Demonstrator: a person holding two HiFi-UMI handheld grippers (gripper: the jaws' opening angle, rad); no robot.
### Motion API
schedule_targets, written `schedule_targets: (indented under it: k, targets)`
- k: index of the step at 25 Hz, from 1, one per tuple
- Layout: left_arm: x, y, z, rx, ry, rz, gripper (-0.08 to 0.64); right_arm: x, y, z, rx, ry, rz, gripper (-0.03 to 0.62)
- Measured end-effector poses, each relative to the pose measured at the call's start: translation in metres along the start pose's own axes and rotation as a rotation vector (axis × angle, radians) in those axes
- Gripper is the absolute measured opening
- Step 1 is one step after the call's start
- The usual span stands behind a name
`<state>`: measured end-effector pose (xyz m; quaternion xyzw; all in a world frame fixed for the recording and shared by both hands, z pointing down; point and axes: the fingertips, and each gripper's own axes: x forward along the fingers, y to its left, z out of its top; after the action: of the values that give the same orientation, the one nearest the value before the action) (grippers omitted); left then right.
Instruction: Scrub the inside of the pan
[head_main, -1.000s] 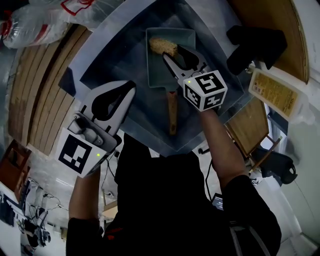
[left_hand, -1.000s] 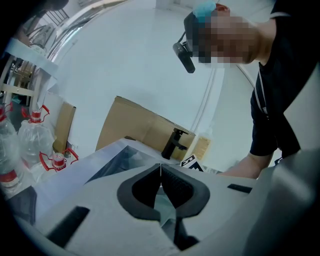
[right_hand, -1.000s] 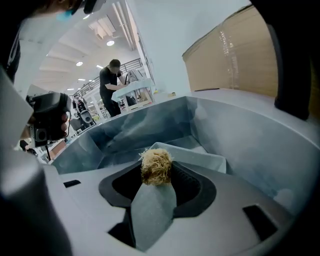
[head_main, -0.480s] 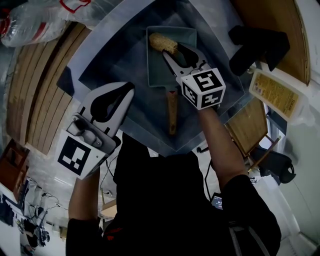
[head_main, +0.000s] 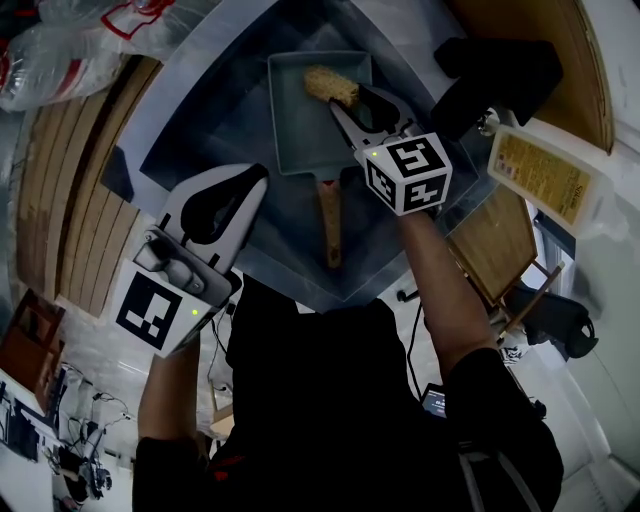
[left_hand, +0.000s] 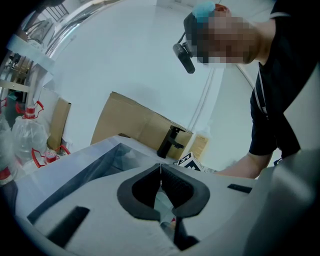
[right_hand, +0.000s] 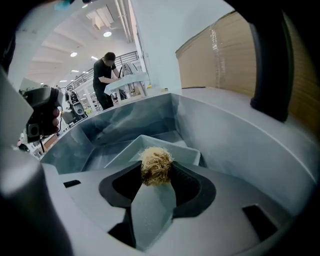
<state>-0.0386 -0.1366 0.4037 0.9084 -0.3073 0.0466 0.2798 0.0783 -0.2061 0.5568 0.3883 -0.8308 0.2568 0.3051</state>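
A rectangular grey pan (head_main: 295, 120) with a wooden handle (head_main: 328, 225) lies in the steel sink (head_main: 200, 110). My right gripper (head_main: 340, 103) is shut on a tan fibrous scrubber (head_main: 330, 85), which rests on the pan's floor near its far right corner. In the right gripper view the scrubber (right_hand: 156, 165) is pinched at the tips of the right gripper (right_hand: 156, 172), with the pan's rim (right_hand: 187, 153) just beyond. My left gripper (head_main: 262, 175) hangs shut and empty over the sink's near left side; the left gripper (left_hand: 160, 172) shows its jaws pressed together.
A black faucet (head_main: 495, 70) stands at the sink's back right, beside a soap bottle (head_main: 545, 180). Wooden boards (head_main: 85, 190) lie left of the sink, and plastic bottles (head_main: 70, 45) at the top left. The sink's steep walls (right_hand: 230, 135) enclose the pan.
The scrubber in my right gripper has slid a little toward the pan's right wall. The head view has shifted slightly. The left gripper has stayed put.
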Motion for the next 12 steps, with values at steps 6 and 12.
schedule_targets:
  k: [6,12]
  targets:
    - [0.011,-0.007,0.000,0.005,0.009,-0.012,0.025,-0.010,-0.017,-0.008,0.019,0.008,-0.030,0.176]
    - [0.018,-0.012,0.000,0.007,0.008,-0.021,0.024,-0.017,-0.029,-0.014,0.035,0.019,-0.058,0.175]
